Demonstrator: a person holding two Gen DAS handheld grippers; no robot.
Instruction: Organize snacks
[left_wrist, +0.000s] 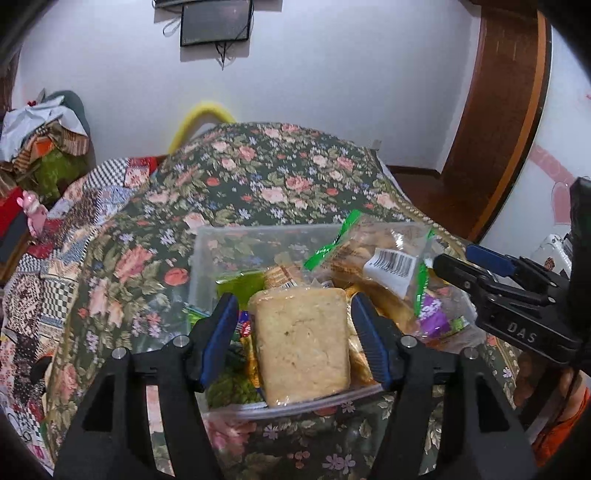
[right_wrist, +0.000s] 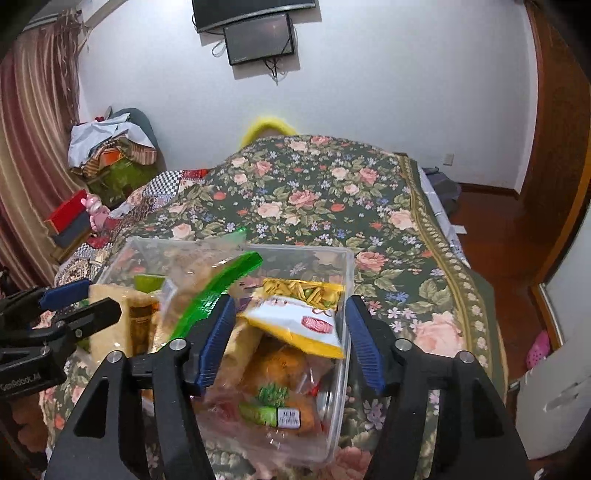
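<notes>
A floral bedspread (right_wrist: 332, 192) covered my bed, two dark screens (right_wrist: 258, 38) hung on the wall, striped curtains (right_wrist: 33, 147) beside them.

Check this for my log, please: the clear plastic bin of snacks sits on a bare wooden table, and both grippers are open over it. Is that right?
Not quite. The clear plastic bin sits on a floral bedspread, not a bare wooden table; the right wrist view shows it plainly. The rest holds: the left gripper and the right gripper are both open over the bin.
</notes>
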